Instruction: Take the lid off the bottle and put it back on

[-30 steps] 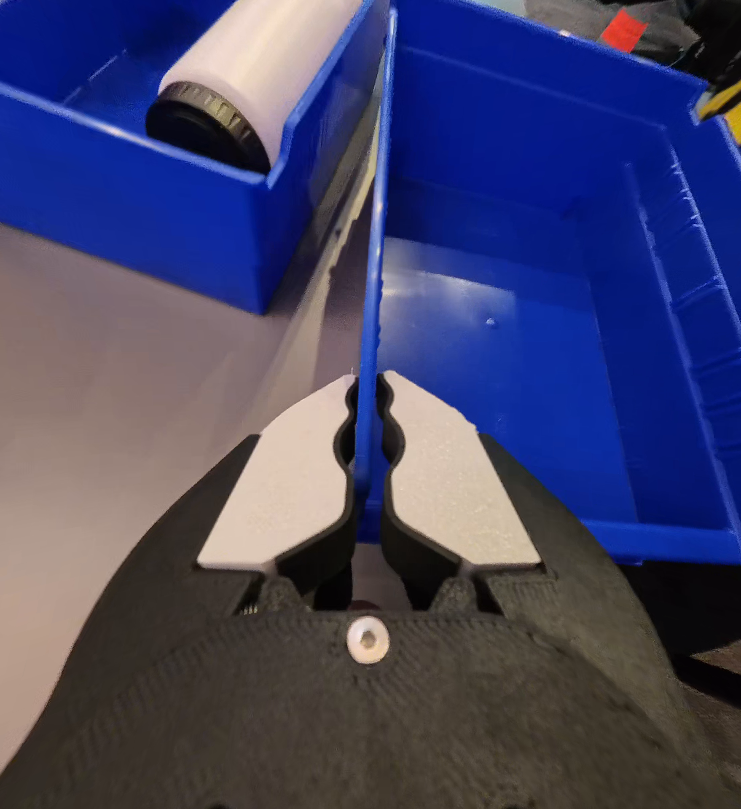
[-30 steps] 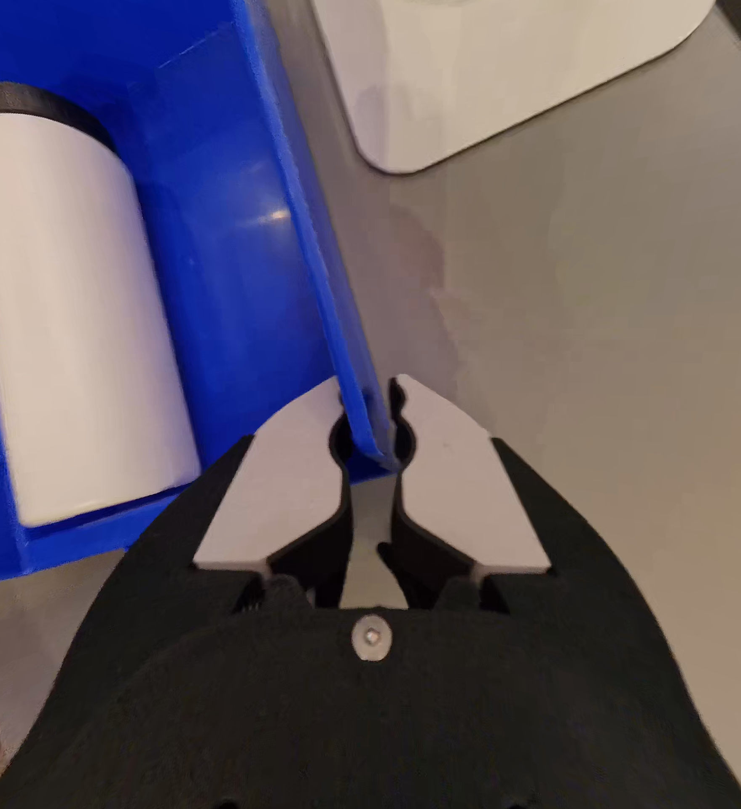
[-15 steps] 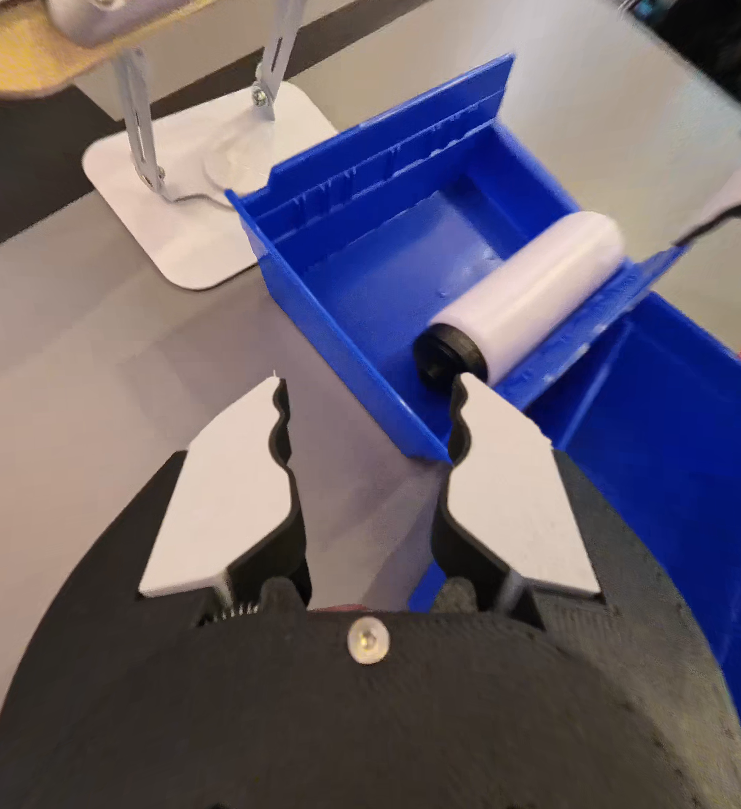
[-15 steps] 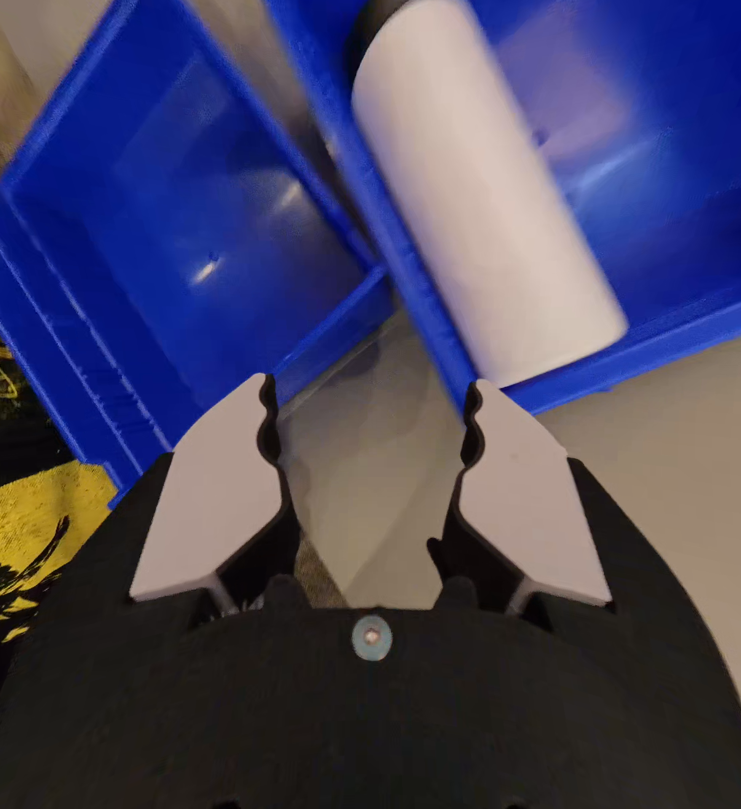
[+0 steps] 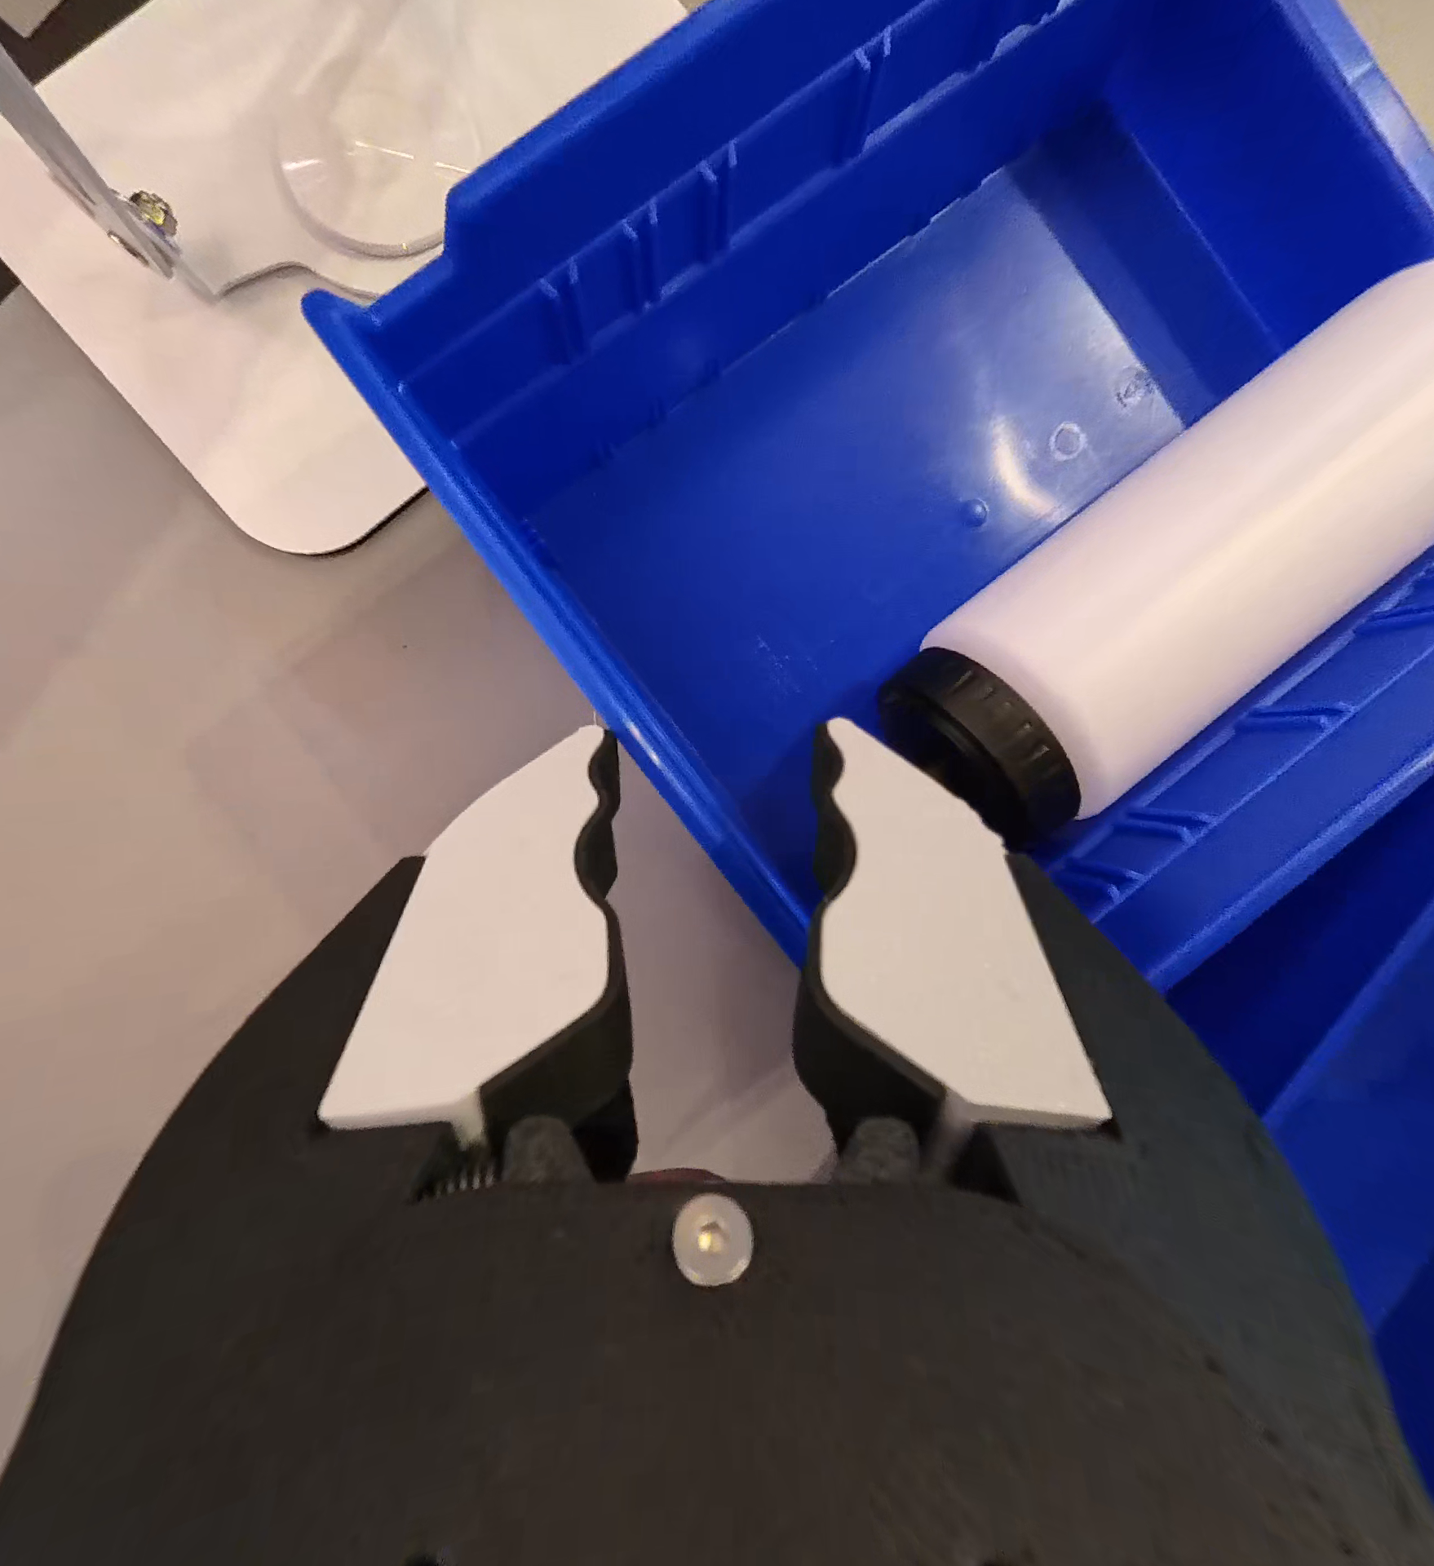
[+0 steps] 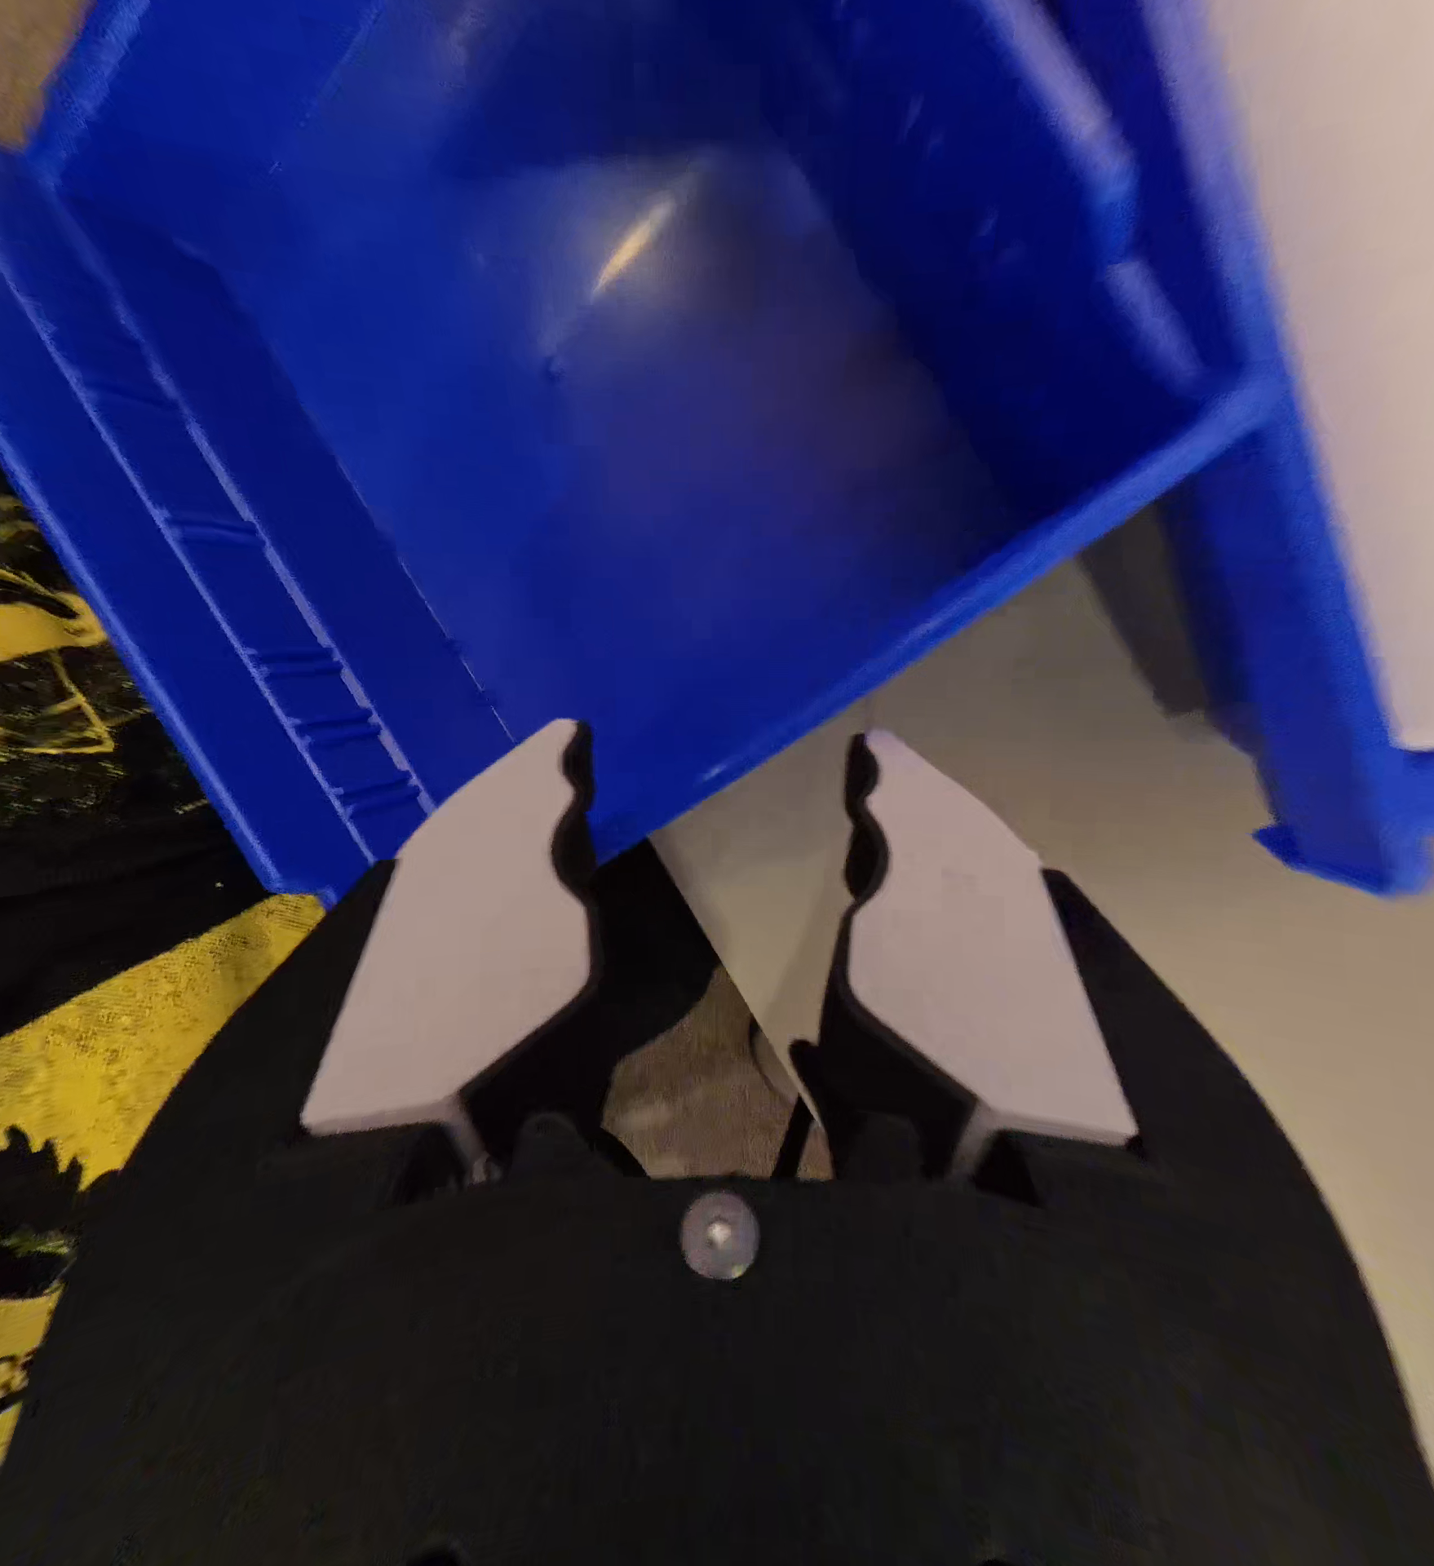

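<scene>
My left gripper (image 5: 709,746) is spread and holds nothing. Just right of its tips, one white bottle (image 5: 1256,593) lies on its side in a blue bin (image 5: 527,508), its black lid (image 5: 985,746) on, so I judge the unscrewing not yet begun. My right gripper (image 6: 718,746), likewise spread and empty, faces the second blue bin (image 6: 273,644). Two bins, one bottle, one lid.

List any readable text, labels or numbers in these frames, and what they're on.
None readable.
Bin holding the bottle: faint moulded marks on its floor, too small to read.
Bottle and its black lid: no label or print visible.
Empty bin: none; the view is blurred.
Yellow-and-black fabric: a printed pattern, with no characters that I can make out.
</scene>
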The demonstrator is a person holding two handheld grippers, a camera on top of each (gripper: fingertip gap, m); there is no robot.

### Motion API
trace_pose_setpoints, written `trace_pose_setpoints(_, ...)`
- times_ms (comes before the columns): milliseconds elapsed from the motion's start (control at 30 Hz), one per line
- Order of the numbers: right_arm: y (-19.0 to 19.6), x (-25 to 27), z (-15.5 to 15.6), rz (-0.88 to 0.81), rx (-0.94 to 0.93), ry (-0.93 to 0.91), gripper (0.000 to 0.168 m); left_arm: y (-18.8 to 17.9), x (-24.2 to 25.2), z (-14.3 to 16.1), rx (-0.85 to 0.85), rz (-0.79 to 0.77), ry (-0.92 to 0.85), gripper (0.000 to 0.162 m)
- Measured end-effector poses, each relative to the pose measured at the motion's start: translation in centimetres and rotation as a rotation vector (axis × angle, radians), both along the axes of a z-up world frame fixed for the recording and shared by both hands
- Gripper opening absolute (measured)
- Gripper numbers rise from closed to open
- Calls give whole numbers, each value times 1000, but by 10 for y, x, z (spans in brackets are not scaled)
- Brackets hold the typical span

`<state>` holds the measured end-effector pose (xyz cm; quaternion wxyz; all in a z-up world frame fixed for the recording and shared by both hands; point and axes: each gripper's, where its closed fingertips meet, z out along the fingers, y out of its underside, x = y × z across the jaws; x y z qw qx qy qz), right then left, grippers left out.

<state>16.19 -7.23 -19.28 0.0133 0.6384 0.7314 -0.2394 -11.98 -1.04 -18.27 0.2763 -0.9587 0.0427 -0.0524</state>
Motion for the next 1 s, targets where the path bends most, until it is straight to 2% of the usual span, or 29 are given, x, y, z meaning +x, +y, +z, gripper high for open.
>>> trace_pose_setpoints(33, -4, 2, -8, 32, -3, -35, 44, -1, -2, 0, -10, -5, 15, 39)
trace_pose_setpoints(67, -8, 3, -11, 50, -28, -48, 38, -3, -9, 0, -17, -6, 66, 20)
trace_pose_setpoints(100, -9, 3, -11, 46, -46, -47, 36, -5, -13, -2, -14, -33, 105, 16)
trace_pose_setpoints(167, -4, 3, -11, 38, -44, -48, 34, -10, -15, -2, -19, -22, 48, 15)
trace_pose_setpoints(433, 55, 31, -11, 2, 62, -122, 20, -46, -71, -3, -104, 4, 181, 16)
trace_pose_setpoints(767, 203, 52, -13, -65, 239, -262, 10, -106, -182, -4, -302, 22, 363, 15)
trace_pose_setpoints(833, 234, 52, -13, -21, 267, -280, 10, -110, -207, -4, -334, -10, 447, 16)
trace_pose_setpoints(900, 265, 51, -13, -28, 284, -327, 9, -113, -232, -3, -383, 25, 493, 16)
trace_pose_setpoints(1000, 317, 40, -13, -13, 374, -372, 11, -104, -260, -4, -382, 29, 528, 16)
